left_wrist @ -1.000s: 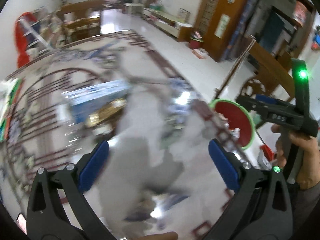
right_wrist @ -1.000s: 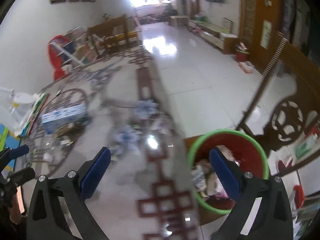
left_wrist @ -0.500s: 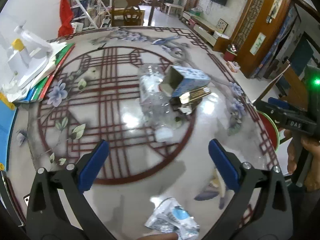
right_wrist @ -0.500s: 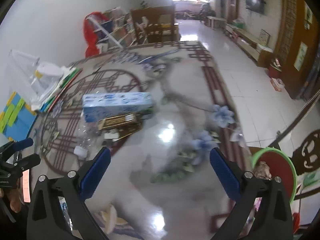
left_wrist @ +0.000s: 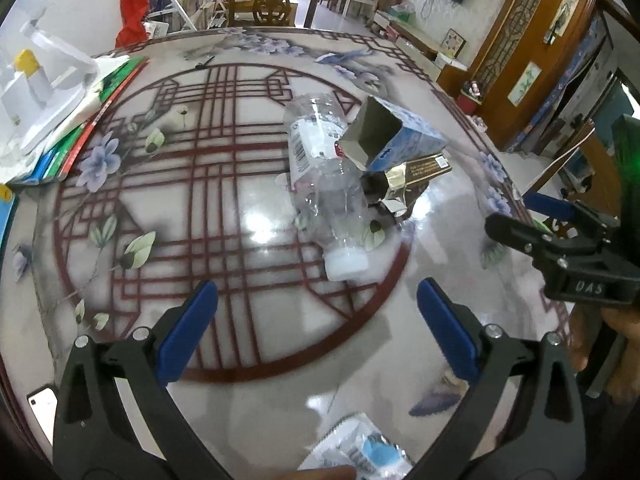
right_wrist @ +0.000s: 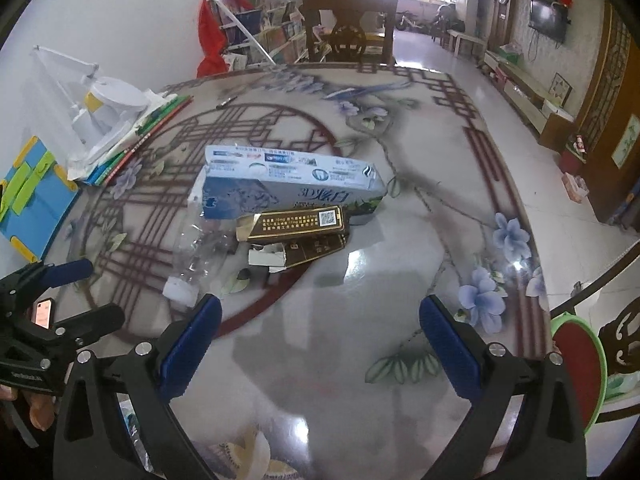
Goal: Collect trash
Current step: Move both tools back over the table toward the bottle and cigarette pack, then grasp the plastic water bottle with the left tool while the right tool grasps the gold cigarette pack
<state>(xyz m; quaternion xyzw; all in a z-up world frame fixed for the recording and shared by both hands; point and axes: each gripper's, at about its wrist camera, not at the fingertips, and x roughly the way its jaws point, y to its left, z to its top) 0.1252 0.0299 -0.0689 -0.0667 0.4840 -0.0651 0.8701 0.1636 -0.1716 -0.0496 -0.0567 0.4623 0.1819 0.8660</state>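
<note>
At the centre of the frame a crushed clear plastic bottle lies on the patterned desk, touching a blue toothpaste box and a gold cigarette pack. The left gripper and right gripper hover with fingers spread wide, holding nothing. A red bin with a green rim sits at lower right.

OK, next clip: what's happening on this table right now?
A person holds a gripper in each hand above a glass-topped table. Both the left gripper and the right gripper are open and empty. The trash lies in a cluster ahead: a clear plastic bottle, a blue toothpaste box and a gold carton. A crumpled wrapper sits at the near edge, and a green-rimmed bin stands beside the table.
</note>
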